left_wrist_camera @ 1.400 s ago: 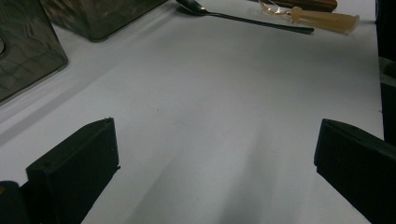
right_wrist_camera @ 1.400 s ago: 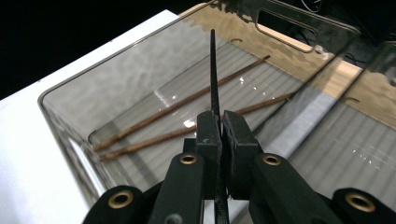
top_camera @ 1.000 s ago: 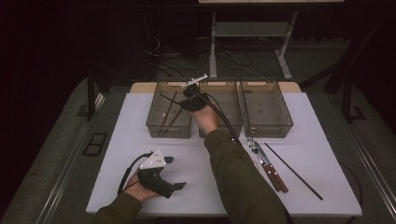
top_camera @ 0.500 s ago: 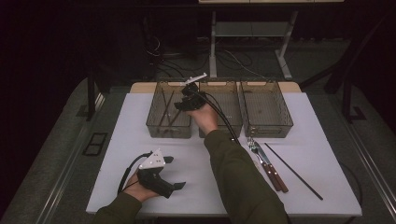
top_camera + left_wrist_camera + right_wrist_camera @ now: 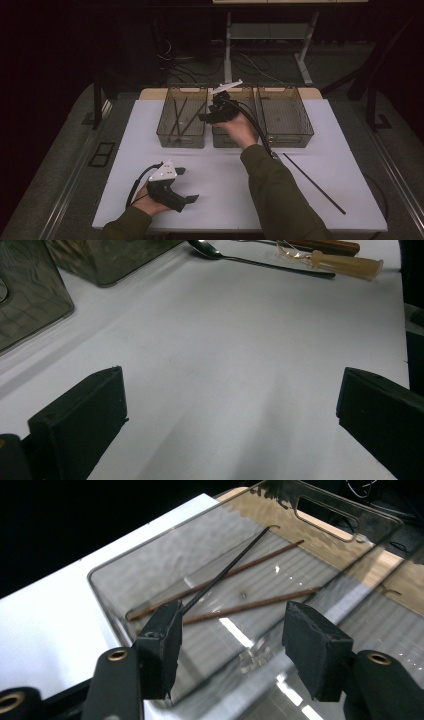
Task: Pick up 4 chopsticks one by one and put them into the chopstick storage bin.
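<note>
My right gripper (image 5: 212, 116) hovers over the wall between the left bin (image 5: 181, 141) and the middle bin (image 5: 227, 142). Its jaws have just been opening and stand open with nothing between them (image 5: 235, 617). Below them, on the left bin's floor, lie a black chopstick (image 5: 225, 572) and two brown chopsticks (image 5: 260, 559). My left gripper (image 5: 187, 185) rests on the white table (image 5: 220, 175) near its front left, open and empty (image 5: 232, 385). Another black chopstick (image 5: 314, 183) lies on the table at the right.
A third clear bin (image 5: 285, 140) stands at the back right. In the left gripper view a spoon (image 5: 210, 250), an amber-handled utensil (image 5: 345, 265) and a wooden handle (image 5: 325, 246) lie on the table beyond the jaws. My right forearm (image 5: 270, 190) crosses the table's middle.
The right gripper let go of the black chopstick, which now lies in the left bin, and drew rightward towards the middle bin. The left gripper has stayed put.
</note>
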The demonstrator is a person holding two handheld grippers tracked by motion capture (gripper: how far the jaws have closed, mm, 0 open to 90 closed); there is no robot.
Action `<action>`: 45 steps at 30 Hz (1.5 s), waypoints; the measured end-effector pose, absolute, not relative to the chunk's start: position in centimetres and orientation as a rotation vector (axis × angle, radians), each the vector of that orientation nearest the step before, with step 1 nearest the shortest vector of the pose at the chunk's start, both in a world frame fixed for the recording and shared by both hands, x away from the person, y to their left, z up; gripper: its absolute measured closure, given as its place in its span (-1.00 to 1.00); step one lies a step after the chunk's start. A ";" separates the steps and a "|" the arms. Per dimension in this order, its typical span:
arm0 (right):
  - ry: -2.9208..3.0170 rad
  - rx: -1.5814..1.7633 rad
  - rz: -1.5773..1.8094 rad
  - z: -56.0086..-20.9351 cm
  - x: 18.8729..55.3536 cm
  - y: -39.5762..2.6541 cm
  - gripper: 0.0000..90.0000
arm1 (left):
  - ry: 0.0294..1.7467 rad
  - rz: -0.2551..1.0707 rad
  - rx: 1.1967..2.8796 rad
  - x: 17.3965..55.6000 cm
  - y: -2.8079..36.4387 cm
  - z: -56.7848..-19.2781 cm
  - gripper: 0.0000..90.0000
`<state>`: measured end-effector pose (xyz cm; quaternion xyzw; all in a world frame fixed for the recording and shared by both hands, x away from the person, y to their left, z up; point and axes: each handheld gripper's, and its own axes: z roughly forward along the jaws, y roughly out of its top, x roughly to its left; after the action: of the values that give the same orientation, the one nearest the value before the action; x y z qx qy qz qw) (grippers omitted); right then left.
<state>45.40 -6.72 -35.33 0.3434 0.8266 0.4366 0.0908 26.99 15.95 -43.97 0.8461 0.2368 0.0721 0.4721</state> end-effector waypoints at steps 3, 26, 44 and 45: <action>2.448 1.005 1.303 -35.0 44.7 -8.0 -0.10 | 0.576 0.180 2.074 27.0 16.0 -44.0 -1.00; 2.458 0.947 1.283 -34.3 39.9 -15.8 -0.22 | 0.596 0.176 2.074 27.0 16.0 -44.1 -1.00; 2.420 0.989 1.232 -35.9 36.0 -21.5 -0.30 | 0.591 0.180 2.071 27.1 16.0 -44.1 -1.00; 2.417 0.994 1.227 -36.1 35.9 -21.9 -0.30 | 0.590 0.180 2.069 27.1 16.0 -44.1 -1.00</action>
<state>35.87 -21.95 -36.11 0.3414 0.8304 0.4216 0.1271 27.10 15.99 -44.12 0.8450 0.2409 0.0737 0.4717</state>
